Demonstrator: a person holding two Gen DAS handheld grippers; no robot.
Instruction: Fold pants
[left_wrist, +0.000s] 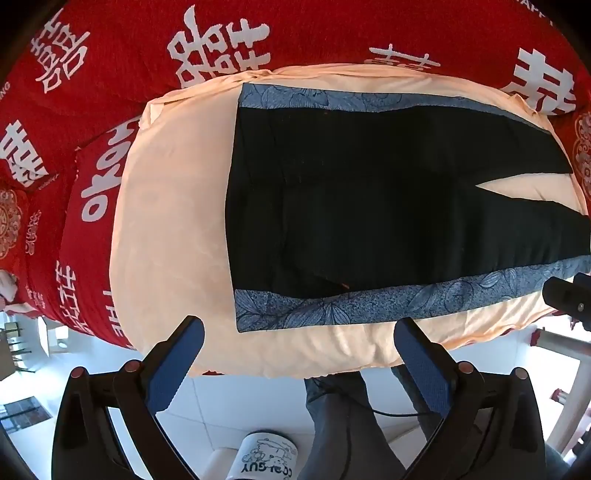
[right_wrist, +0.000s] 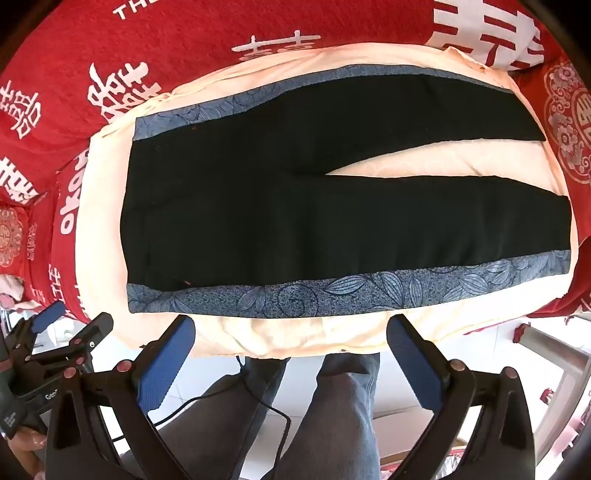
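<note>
We see one pair of black fabric pants with blue leaf-print side stripes (left_wrist: 369, 206) (right_wrist: 295, 206), laid flat and unfolded on one peach-coloured cloth sheet (left_wrist: 170, 221) (right_wrist: 424, 166). Two stripes counted, one down each outer seam; two legs, parted in a narrow V that shows the peach cloth between them. Waistband is at the left of both views, hems at the right. Black cloth looks matte and smooth, stripes speckled with outlined leaves. The peach sheet is softly wrinkled, rounded at its edges, and sits on one red bedcover printed with large white characters (left_wrist: 110, 48) (right_wrist: 184, 37). Left gripper (left_wrist: 299, 343) hangs off the near edge of the sheet, near the waist end, both blue ribbed pads (left_wrist: 173, 373) spread wide, gripping nothing, clear of the pants. Right gripper (right_wrist: 291, 339) is likewise off the near edge, about mid-length of the pants, pads apart and empty; the near stripe lies just beyond its tips. Right view also catches the left gripper at lower left, a hand on its handle. Below the sheet edge: the person's two grey-trousered legs (right_wrist: 332, 413), one thin black cable (right_wrist: 266, 402), white tiled floor (left_wrist: 229, 406), one white printed mug-like object (left_wrist: 266, 458), partly cut off.
</note>
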